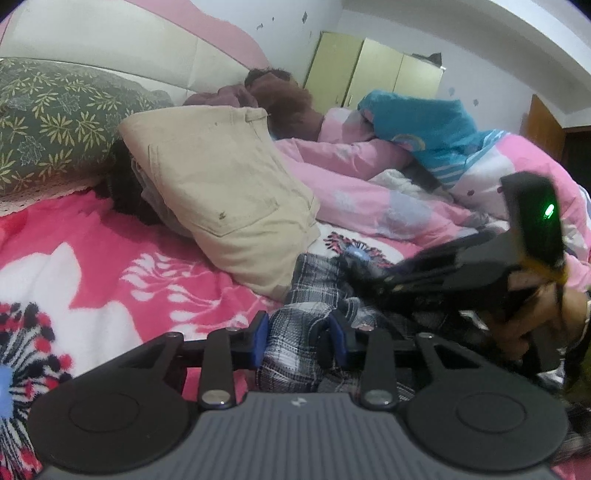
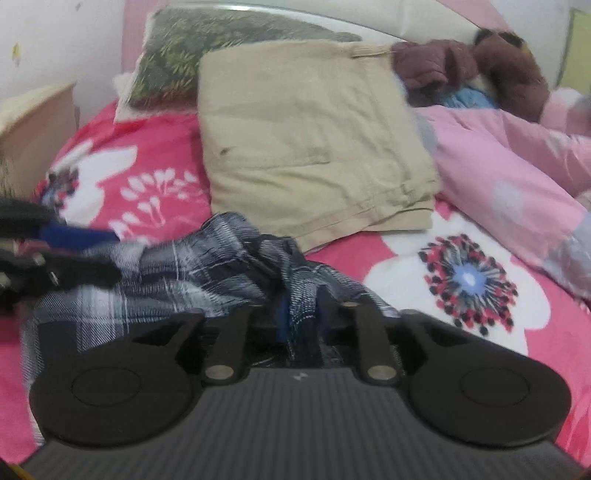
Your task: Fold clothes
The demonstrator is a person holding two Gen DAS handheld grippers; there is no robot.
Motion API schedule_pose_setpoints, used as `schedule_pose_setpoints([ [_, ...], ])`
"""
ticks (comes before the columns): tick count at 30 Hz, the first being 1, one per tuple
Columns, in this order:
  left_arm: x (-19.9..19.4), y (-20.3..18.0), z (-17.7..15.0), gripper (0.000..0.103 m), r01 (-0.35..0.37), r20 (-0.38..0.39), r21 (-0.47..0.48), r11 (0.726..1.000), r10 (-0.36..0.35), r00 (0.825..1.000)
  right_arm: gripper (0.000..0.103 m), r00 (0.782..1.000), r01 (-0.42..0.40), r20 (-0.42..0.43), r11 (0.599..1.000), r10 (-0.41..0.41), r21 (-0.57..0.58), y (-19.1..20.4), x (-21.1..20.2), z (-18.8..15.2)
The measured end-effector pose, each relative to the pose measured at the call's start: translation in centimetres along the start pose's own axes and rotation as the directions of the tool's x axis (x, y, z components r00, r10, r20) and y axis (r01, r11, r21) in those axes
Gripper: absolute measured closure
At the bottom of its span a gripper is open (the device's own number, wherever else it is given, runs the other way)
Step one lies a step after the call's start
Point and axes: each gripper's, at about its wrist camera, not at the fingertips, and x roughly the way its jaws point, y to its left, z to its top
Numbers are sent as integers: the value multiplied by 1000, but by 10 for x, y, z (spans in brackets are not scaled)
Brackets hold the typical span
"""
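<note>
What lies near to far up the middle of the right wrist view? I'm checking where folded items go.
Right gripper → plaid shirt → folded beige trousers → green leaf-print pillow → headboard.

The right tongs (image 2: 295,325) sit low in the near middle, a fold of the crumpled plaid shirt (image 2: 207,266) running between their fingers; blur hides whether the pads press it. The left tongs (image 2: 79,254) reach in from the left edge onto the same shirt. Beyond it, folded beige trousers (image 2: 310,140) lie on the pink floral bedspread (image 2: 147,177), with a green leaf-print pillow (image 2: 207,44) farther back and a pale pink quilt (image 2: 517,166) at right.
</note>
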Motion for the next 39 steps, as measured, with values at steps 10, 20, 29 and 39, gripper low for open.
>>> schedule_pose_setpoints([
  [10, -28, -10, 18, 46, -48, 116, 34, 998, 44, 992, 51, 986, 50, 143, 965, -89, 258, -57, -125, -23],
  [20, 42, -59, 37, 77, 32, -23, 129, 991, -29, 999, 75, 996, 67, 35, 968, -77, 240, -37, -162, -86],
  [29, 70, -43, 20, 84, -53, -71, 55, 997, 57, 996, 75, 985, 145, -90, 988, -150, -53, -3, -128, -111],
  [39, 70, -42, 21, 84, -51, -42, 30, 998, 53, 998, 102, 962, 272, -5, 962, -272, -3, -30, -133, -102],
])
